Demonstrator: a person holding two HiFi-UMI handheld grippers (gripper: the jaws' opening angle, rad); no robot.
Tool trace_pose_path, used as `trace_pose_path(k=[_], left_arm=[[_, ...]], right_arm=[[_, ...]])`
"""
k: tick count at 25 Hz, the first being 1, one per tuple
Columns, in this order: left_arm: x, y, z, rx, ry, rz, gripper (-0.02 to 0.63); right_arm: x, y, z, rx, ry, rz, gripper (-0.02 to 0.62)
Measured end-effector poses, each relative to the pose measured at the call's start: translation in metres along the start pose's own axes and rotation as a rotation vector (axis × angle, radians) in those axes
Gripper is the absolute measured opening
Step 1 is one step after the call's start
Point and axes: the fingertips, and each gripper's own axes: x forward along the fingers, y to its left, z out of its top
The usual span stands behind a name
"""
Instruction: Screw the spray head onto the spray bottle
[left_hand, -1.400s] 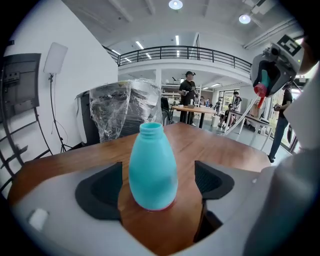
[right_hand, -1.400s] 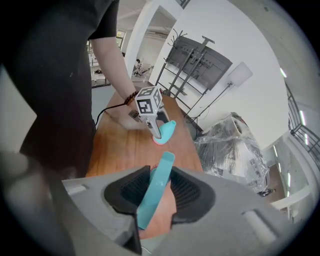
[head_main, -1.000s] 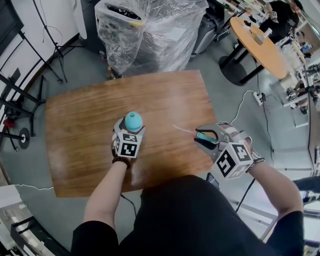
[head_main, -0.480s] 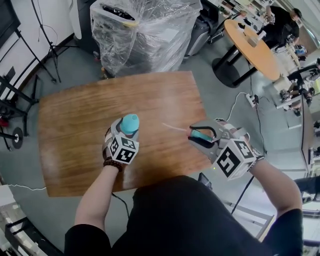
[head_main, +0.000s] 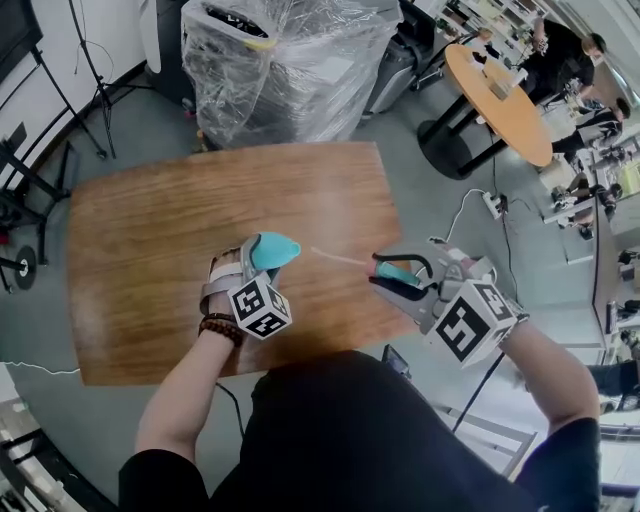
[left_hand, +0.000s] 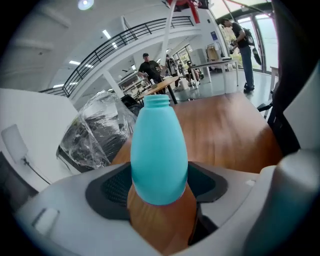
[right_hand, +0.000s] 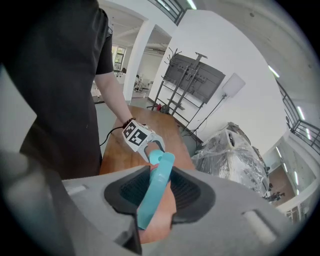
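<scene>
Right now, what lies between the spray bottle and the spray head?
Head view: only a thin tube from the spray head, reaching toward the spray bottle above the table.

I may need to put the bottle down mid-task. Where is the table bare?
The table is bare across its far half, toward the plastic-wrapped stack, and along its left side. It is crowded only in the near right part, where the bottle and spray head are held over it.
</scene>
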Motion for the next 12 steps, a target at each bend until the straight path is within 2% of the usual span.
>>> trace_pose_path(k=[4, 12], left_arm=[[-0.007, -0.007, 0.016, 0.084, -0.006, 0.003, 0.374], [-0.027, -0.016, 0.050, 0.167, -0.035, -0.016, 0.374]], right_arm=[[0.003, 0.009, 0.000, -0.004, -0.003, 0.016, 0.118], [0.017, 0.020, -0.006, -0.009, 0.001, 0.034, 0.118]])
